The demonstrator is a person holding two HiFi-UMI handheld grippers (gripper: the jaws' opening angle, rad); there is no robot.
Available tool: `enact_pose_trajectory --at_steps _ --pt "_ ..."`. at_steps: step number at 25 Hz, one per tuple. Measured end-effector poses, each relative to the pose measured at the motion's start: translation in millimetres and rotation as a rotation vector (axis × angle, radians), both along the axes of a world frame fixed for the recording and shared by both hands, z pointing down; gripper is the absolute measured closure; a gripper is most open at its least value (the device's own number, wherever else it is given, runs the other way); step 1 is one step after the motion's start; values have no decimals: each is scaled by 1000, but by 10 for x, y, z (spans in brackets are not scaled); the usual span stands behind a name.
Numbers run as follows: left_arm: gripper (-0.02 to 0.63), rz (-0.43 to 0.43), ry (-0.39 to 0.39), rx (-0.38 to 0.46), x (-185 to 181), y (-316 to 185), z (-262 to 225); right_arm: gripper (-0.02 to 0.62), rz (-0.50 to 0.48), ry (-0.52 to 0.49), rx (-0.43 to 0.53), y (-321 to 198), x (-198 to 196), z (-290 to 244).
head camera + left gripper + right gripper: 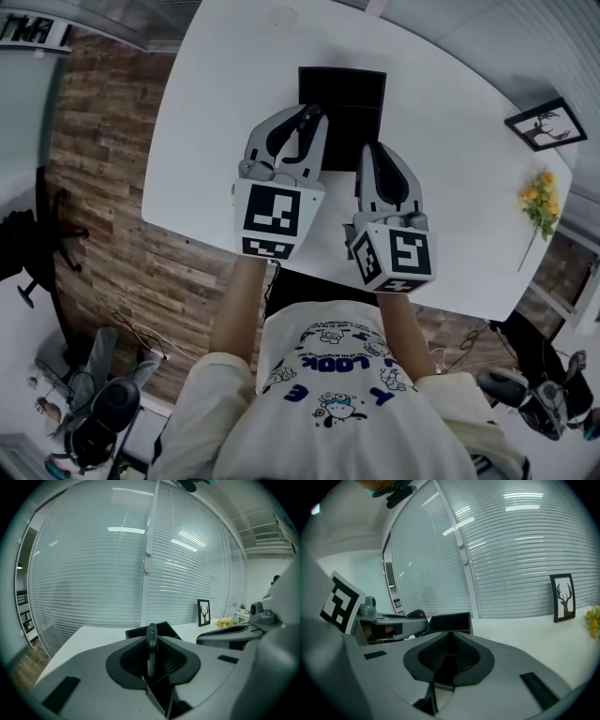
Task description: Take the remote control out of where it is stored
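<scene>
A black open box (343, 86) stands on the white table (211, 112). My left gripper (312, 120) hangs over the box's near left corner, shut on the dark, slim remote control (315, 112). In the left gripper view the remote control (151, 645) stands edge-on between the pads, with the box (164, 628) just behind it. Its red-buttoned tip (419, 615) shows in the right gripper view, left of the box (450, 621). My right gripper (374, 150) sits at the box's near right corner, shut and empty.
A framed deer picture (547, 124) and yellow flowers (538, 201) lie at the table's right end. Window blinds (108, 573) run behind the table. The floor around it holds chairs and cables (103, 412).
</scene>
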State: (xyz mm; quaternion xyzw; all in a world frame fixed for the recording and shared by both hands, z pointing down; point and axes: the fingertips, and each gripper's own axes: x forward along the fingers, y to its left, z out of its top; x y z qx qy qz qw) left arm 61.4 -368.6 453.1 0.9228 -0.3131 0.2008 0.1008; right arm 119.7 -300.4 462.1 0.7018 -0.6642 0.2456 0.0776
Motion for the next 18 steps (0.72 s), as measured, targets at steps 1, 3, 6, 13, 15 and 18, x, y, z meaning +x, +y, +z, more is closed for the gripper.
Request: enact_pose_trajectory --at_steps 1,3,6,13,15,18 --pt "535 0 5 2 -5 7 -29 546 0 2 2 3 -6 -10" --pt "535 0 16 7 -15 20 -87 546 1 6 9 5 -16 -36" --pt "535 -6 36 14 -50 48 -182 546 2 12 19 10 -41 -84" --pt "535 -41 113 34 -251 108 -510 546 -3 34 52 51 -181 -284" --pt "535 -56 129 48 -319 120 -617 546 -7 41 63 64 -220 -347" --pt "535 -77 134 80 -446 147 -769 546 -11 49 80 88 -288 -451"
